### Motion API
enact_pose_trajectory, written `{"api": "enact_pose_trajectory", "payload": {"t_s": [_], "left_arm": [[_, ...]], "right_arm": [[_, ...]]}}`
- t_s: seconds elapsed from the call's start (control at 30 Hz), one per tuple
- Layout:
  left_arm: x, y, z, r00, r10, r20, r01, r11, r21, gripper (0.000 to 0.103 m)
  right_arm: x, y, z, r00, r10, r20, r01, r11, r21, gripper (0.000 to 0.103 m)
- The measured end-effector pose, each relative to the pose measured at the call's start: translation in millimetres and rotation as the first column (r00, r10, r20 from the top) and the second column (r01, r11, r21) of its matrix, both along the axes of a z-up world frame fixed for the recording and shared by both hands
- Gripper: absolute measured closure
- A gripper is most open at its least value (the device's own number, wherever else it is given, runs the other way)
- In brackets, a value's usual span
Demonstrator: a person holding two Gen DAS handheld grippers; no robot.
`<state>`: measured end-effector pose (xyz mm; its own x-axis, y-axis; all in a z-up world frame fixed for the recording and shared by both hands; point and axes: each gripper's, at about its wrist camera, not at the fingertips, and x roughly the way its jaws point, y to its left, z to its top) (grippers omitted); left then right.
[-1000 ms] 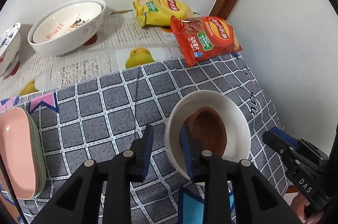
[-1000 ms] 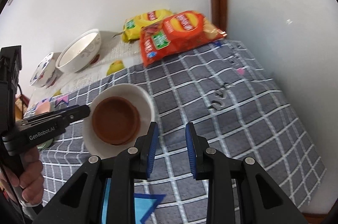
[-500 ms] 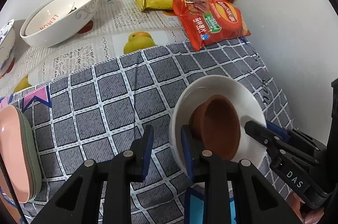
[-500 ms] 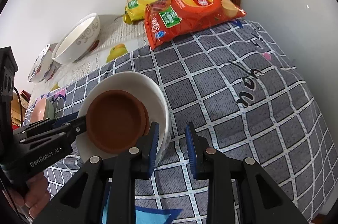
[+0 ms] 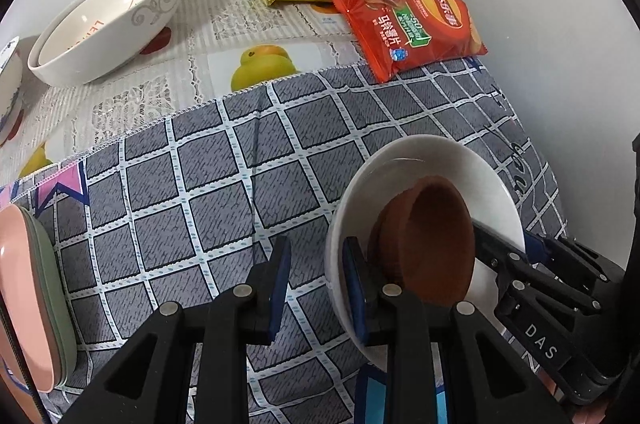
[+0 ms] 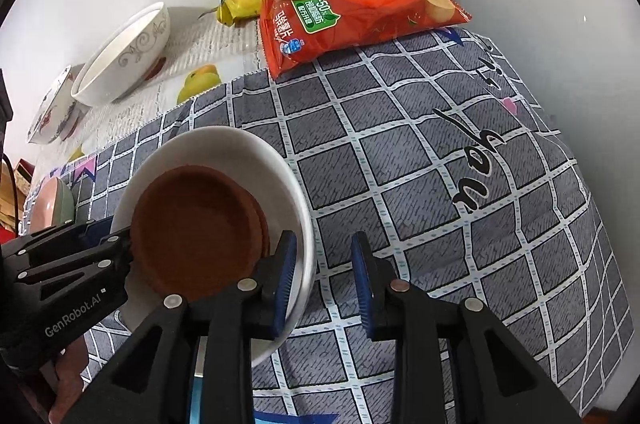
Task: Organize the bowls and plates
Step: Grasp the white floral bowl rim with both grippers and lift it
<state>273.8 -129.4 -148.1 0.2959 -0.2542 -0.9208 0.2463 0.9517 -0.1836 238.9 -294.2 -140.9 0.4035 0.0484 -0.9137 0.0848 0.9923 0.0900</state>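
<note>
Scene: a white bowl (image 5: 420, 155) sits on the grey checked cloth (image 5: 200, 203), with brown dishes (image 5: 436, 236) nested and leaning inside it.
Left gripper (image 5: 317, 244): set narrow astride the bowl's near rim, one pad inside, the outer pad still apart from the wall.
Right gripper (image 6: 324, 238): astride the opposite rim; its jaws have just been opening a little, rim between them, not clamped.
Risk, grip: if only one side closes, a lift likely tips the bowl.
Risk, load: the loose brown dishes could slide or rattle out on any tilt.
Risk, cloth: a dragged rim may bunch the cloth towards the red crisp bag (image 5: 408, 23).
</note>
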Motion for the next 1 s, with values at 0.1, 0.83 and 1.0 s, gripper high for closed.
{"api": "enact_pose_trajectory", "payload": {"t_s": [0.1,0.83,1.0], "left_arm": [[0.4,-2.6,-1.3,1.000,0.000,0.002,0.000,1.000,0.015,0.078],[4.2,-4.2,-4.4,1.000,0.022,-0.018,-0.022,1.000,-0.003,0.086],[2.2,-9.1,-3.3,1.000,0.006,-0.001,-0.006,1.000,0.003,0.094]], "right_arm": [[0.9,-0.5,-0.6,1.000,-0.002,0.001,0.002,1.000,-0.003,0.074],[6.0,6.2,-0.6,1.000,0.026,0.006,-0.026,1.000,0.007,0.089],[7.0,7.4,-0.8,1.000,0.021,0.007,-0.021,1.000,0.019,0.094]]}}
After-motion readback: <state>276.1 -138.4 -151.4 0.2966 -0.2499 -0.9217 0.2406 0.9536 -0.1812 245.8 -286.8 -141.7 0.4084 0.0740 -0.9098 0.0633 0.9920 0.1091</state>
